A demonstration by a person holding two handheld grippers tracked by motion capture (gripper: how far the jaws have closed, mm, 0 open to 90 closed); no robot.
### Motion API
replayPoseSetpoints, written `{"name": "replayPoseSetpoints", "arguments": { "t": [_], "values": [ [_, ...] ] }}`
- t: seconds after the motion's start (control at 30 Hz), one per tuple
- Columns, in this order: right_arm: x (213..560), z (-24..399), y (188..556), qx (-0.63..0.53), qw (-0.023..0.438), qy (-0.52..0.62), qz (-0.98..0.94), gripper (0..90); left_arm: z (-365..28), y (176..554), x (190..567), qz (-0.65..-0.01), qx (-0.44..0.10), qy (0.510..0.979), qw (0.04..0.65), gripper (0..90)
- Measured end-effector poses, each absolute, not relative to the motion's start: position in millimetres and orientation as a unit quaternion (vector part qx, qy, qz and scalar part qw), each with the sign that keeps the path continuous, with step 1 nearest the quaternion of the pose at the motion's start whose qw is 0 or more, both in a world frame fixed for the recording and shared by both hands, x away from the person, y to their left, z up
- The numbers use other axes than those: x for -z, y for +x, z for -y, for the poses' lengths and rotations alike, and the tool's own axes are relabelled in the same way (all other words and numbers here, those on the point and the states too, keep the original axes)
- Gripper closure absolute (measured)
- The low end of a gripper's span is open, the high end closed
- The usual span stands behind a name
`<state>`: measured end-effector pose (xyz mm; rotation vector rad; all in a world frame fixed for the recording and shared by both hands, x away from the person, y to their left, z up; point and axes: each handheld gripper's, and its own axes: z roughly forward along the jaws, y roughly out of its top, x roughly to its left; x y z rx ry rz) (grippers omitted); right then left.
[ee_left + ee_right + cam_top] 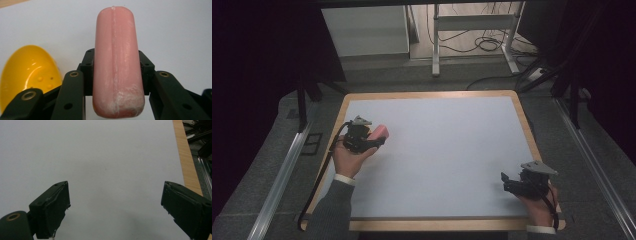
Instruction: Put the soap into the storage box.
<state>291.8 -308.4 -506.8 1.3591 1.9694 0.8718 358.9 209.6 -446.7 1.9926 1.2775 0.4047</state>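
A pink, rounded bar like a toy sausage stands between the jaws of my left gripper, which is shut on its lower half. From above, the pink bar pokes out past the left gripper near the table's left side. Just left of the jaws lies a glossy yellow egg-shaped shell on the white surface. My right gripper rests at the near right corner, and its jaws stand wide open over bare white tabletop with nothing between them.
The white table top has a wooden rim, which also runs along the right in the right gripper view. Beyond the table are a white cabinet, a metal frame and floor cables.
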Motion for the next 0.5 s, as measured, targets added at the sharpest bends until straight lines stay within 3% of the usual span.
{"name": "replayPoseSetpoints", "arguments": {
  "t": [0.5],
  "values": [
    [507.7,308.2,291.9,-0.326,0.292,0.51,-0.741,8.1,-229.8,362.8,450.5,-0.518,-0.16,0.757,0.364,60.1]
  ]
}}
